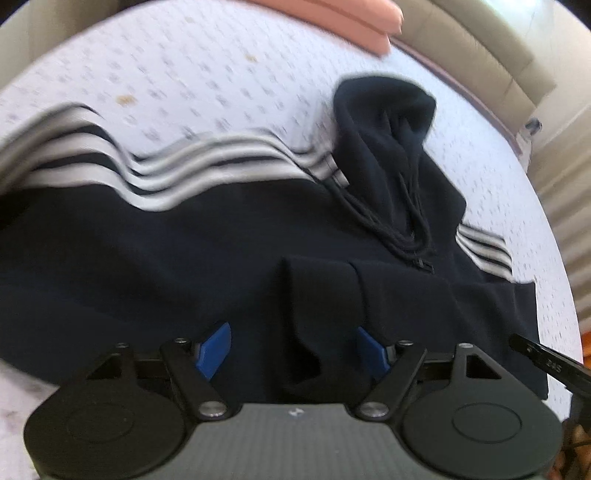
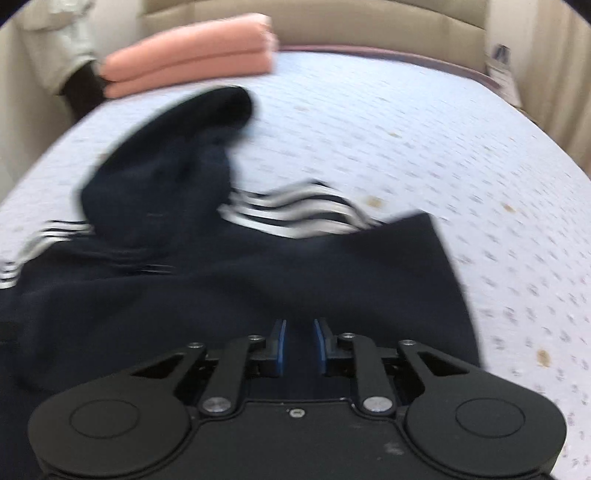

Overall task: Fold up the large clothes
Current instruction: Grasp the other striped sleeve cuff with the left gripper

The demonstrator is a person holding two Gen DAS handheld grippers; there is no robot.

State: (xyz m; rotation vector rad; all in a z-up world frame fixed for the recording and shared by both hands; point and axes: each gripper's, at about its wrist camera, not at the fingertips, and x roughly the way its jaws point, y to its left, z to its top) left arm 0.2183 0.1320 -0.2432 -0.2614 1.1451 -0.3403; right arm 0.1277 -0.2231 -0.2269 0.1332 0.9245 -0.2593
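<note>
Nearest in the left wrist view, the left gripper (image 1: 293, 345) has its blue pads spread wide. A bunched fold of the dark navy hoodie (image 1: 184, 258) sits between them, but the pads aren't pressing on it, so it reads as let go. At the right edge of that view a black bit of the right gripper (image 1: 546, 363) pokes in.

In the right wrist view the right gripper (image 2: 300, 345) has its pads pulled close together with only a narrow gap. There's dark hoodie (image 2: 258, 280) fabric right at the gap, but I honestly can't tell if it's pinching any or just hanging over it, too dark and blurry.

The hoodie is spread across the near part of the bed sheet (image 1: 184, 74), which is pale with a small dotted print. White stripes (image 1: 155, 177) run along its far edge, the hood (image 1: 388, 122) lies crumpled towards the far side, and the drawstrings (image 1: 388, 225) trail down from it.

Farthest back, a folded pink stack (image 2: 192, 59) sits on the sheet near the beige headboard (image 2: 369, 29).
</note>
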